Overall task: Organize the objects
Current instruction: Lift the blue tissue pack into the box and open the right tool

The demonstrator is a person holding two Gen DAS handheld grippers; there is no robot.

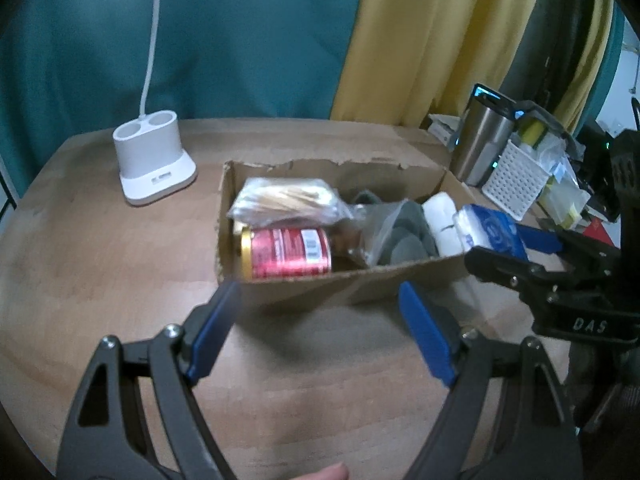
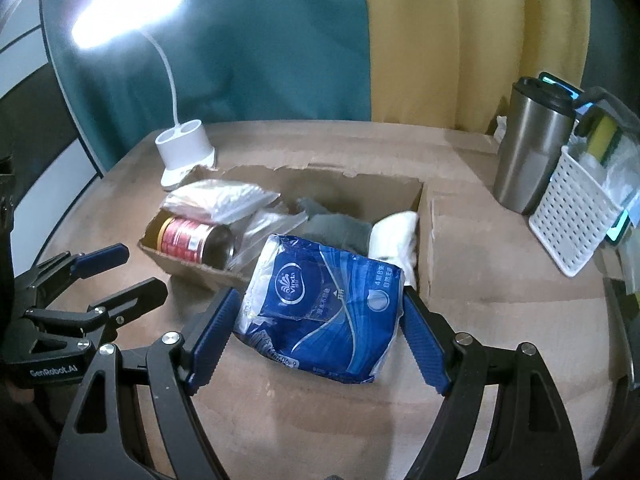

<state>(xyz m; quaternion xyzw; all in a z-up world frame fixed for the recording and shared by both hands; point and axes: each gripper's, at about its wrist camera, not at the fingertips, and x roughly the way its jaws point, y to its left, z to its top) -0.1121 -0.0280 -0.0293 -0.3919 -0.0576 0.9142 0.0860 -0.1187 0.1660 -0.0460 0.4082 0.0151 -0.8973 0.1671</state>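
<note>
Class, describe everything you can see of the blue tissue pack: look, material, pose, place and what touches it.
The blue tissue pack is a soft, crinkled plastic-wrapped bundle, blue with white ends, carrying a round Vinda logo and printed text. It lies tilted between the right gripper fingers, which press on its sides. It sits at the near edge of the cardboard box, overlapping the rim, beside a white roll. Whether it rests on the box cannot be told.

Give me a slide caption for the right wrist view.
Right gripper holds a blue tissue pack at the cardboard box of sundries.
</note>
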